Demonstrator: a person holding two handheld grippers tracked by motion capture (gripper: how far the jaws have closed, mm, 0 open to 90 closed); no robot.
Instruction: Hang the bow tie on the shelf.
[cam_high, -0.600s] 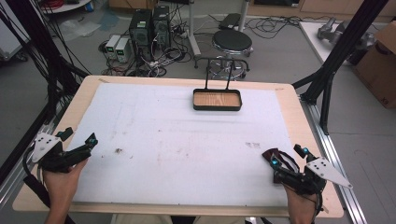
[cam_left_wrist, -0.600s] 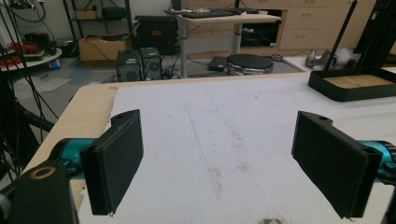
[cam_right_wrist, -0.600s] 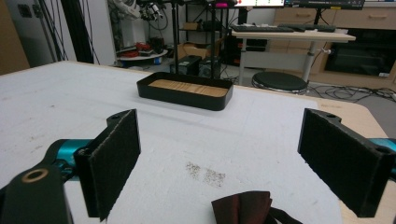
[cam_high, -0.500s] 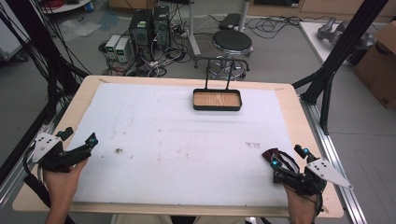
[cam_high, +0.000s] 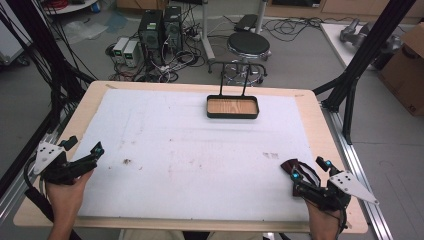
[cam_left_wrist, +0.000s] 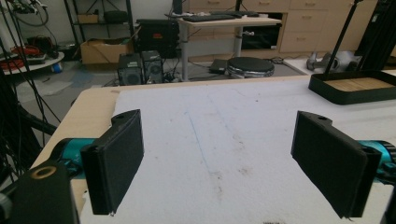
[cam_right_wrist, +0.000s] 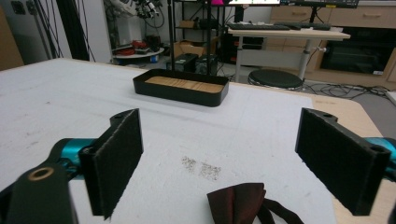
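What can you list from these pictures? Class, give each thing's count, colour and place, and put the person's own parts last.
bow tie: one, dark red, on the sheet at the near right, between the open jaws of the right tool, not gripped.
tray: one, black with a wooden floor and two upright rods, far middle of the sheet.
sheet: one, white and stained, covering most of the table.
table: one, light wood, under the sheet.
stool: one, black, on the floor beyond the table.
computer towers: two, dark, on the floor at the far left.
left tool: one, black, near left edge, jaws open.
right tool: one, black, near right corner, jaws open.
hands: two, one holding each tool.
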